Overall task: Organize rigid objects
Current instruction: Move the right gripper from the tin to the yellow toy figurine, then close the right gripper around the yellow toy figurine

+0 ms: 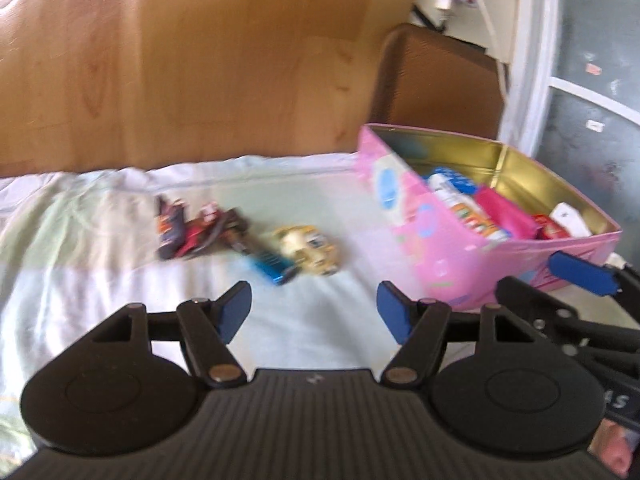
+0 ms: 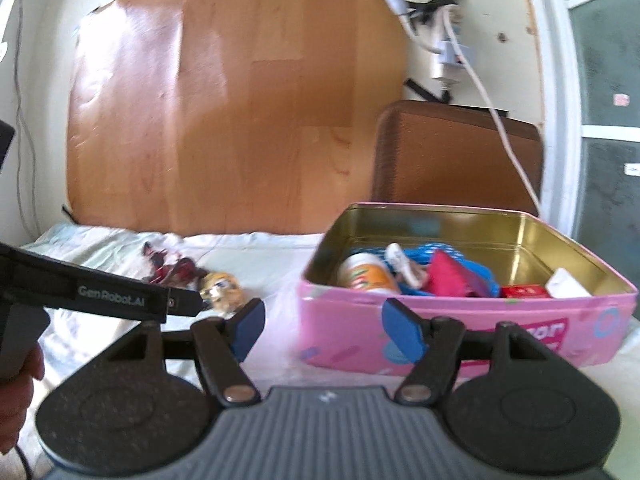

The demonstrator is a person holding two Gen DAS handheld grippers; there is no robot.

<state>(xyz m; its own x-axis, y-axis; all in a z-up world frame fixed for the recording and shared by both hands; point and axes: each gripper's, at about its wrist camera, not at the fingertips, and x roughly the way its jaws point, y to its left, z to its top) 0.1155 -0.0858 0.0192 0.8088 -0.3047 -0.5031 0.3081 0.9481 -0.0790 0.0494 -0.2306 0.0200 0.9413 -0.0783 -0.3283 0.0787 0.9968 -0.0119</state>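
A pink tin box (image 1: pixel 448 264) with a gold inside stands on the pale cloth at the right; it also shows in the right wrist view (image 2: pixel 360 332). It holds several items, among them an orange-labelled can (image 2: pixel 368 272) and a magenta packet (image 2: pixel 448 276). On the cloth to its left lie a yellow toy head (image 1: pixel 310 250), a blue lighter-like object (image 1: pixel 272 266) and a dark red toy figure (image 1: pixel 192 228). My left gripper (image 1: pixel 314 312) is open and empty, short of the toys. My right gripper (image 2: pixel 324 326) is open and empty before the box's front wall.
A wood-grain panel (image 2: pixel 240 100) stands behind the cloth. A brown tray (image 2: pixel 456 152) leans behind the box. White cables (image 2: pixel 492 112) hang on the wall at the right. The left gripper's body (image 2: pixel 100 292) reaches in from the left of the right wrist view.
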